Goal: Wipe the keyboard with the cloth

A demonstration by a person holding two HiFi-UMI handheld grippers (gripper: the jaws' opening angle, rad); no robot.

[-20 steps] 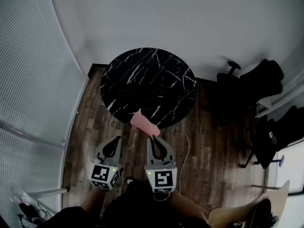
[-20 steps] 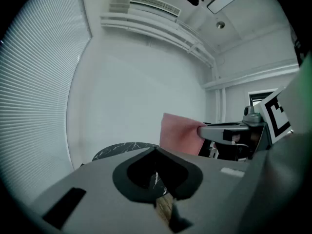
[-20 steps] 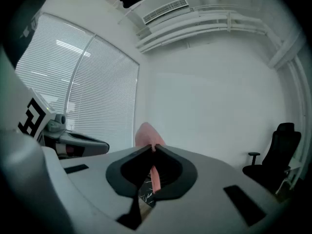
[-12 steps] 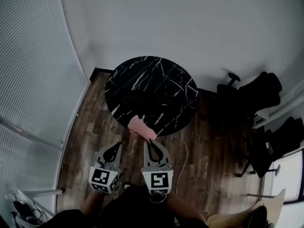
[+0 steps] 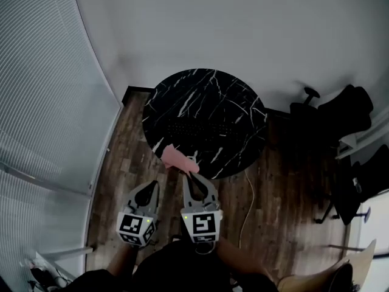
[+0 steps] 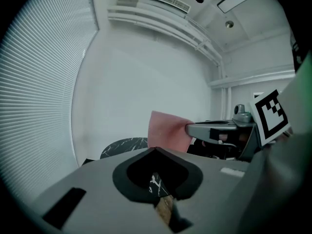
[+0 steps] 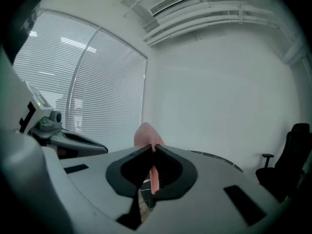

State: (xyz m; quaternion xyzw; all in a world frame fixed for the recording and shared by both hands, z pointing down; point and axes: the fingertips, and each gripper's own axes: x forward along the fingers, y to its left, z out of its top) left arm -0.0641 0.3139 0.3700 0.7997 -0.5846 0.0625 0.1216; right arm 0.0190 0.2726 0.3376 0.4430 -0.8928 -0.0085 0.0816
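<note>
Grey plastic fills the near edge of my sight: two hand-held grippers, one in each hand, each carrying one cube with square black-and-white markers [image 5: 205, 225]. My left gripper [image 5: 148, 188] has its two jaws brought together at the tips with nothing between them. Through the opening behind the tips I see only a bit of table and floor. My right gripper [image 5: 193, 176] sits just beside it, its jaws pressed together on one pink cloth [image 5: 176, 157]. In the right gripper view an edge of the cloth is pinched at the very tips. A narrow strip of it hangs down inside the opening behind them, and the rest bunches up past the tips. From the head view the cloth spreads forward and to the left of the right gripper's tips, over the near rim of the table. I cannot tell whether it touches the top.

Under both grippers lies a brown wooden plank floor [image 5: 121, 169], with one thin white cable [image 5: 250, 199] running over it to my right. Ahead stands one round black marble-patterned table [image 5: 234, 96] with white veins. On it lies one black keyboard [image 5: 197, 128], its long side across my view, near the middle of the top. It is dark against the dark stone and hard to make out in detail. It lies apart from the cloth and from both grippers.

To the left runs a stretch of white slatted blinds [image 5: 42, 102]. Far to the right, past the table, stand two black office chairs [image 5: 349, 108] near the plain white wall [image 5: 243, 23].
</note>
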